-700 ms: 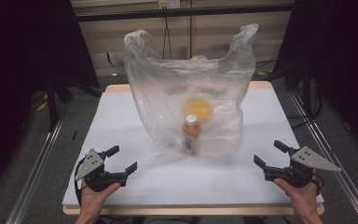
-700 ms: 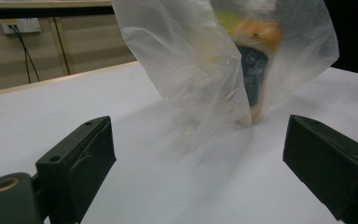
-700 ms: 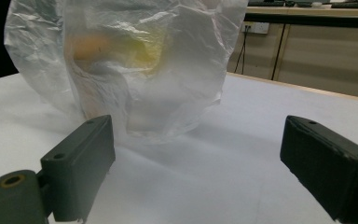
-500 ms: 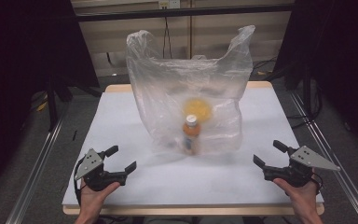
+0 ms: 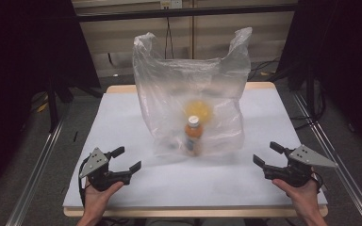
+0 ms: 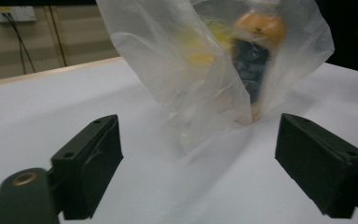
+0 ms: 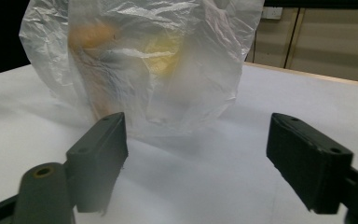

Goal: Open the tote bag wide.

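A clear plastic bag (image 5: 188, 94) stands upright in the middle of the white table (image 5: 122, 122), its two handles pointing up. Inside it an orange drink bottle (image 5: 193, 134) with a white cap stands in front of a yellow item (image 5: 200, 109). My left gripper (image 5: 125, 159) rests open near the front left edge, held in a hand, with nothing between its jaws. At the front right my right gripper (image 5: 267, 153) is open and empty too. Both point toward the bag (image 6: 205, 60) (image 7: 140, 56), which stands well beyond their jaws.
The table's wooden rim (image 5: 259, 85) runs along the far edge. Metal rails (image 5: 37, 165) flank the table on both sides. Dark stands and cables lie on the floor behind. A power outlet (image 5: 170, 4) sits on the back wall.
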